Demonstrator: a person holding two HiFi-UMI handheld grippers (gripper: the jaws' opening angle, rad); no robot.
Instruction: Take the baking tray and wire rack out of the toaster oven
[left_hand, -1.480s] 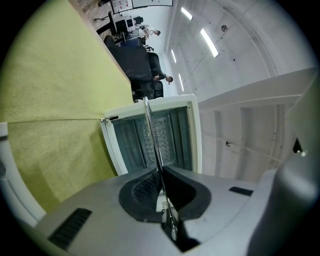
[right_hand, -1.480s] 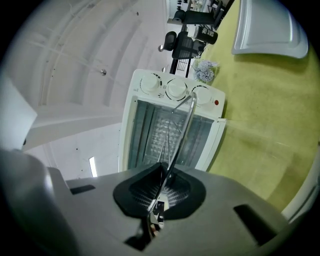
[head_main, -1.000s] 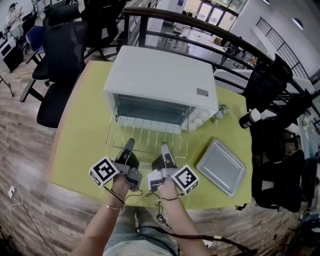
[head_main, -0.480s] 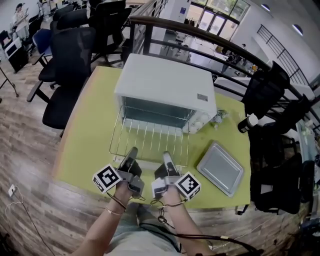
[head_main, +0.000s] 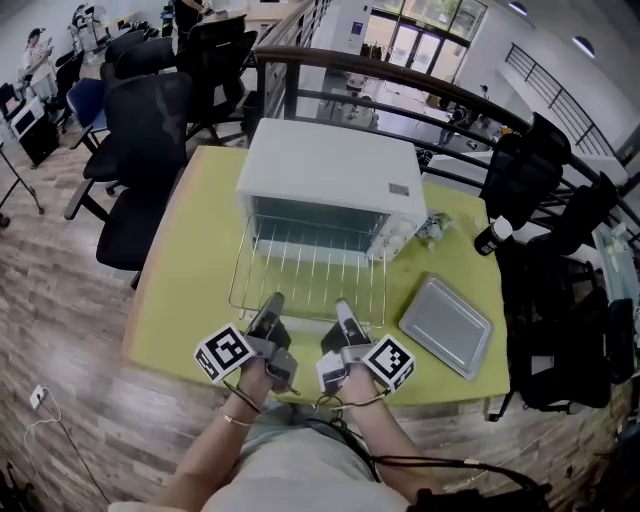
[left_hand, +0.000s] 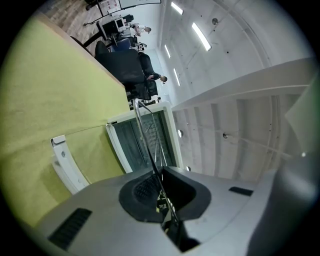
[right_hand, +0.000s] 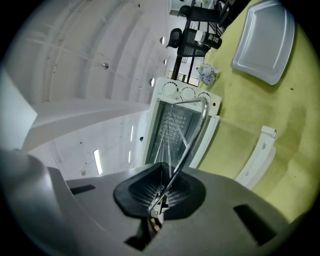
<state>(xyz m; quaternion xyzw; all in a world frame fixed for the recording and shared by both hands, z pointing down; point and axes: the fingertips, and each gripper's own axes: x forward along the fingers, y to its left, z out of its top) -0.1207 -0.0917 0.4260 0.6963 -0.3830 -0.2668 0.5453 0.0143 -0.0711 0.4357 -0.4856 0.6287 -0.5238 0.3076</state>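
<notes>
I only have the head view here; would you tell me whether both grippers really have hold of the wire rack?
Observer: Yes. The left gripper view shows the left gripper shut on the front edge of the wire rack.
Operator: And the other one?
Observer: The right gripper view shows the right gripper clamped on that same edge, near a rounded corner.
Operator: Anything else I'm missing?
Observer: The oven has its white door handle out over the yellow table, so the door is folded down.
</notes>
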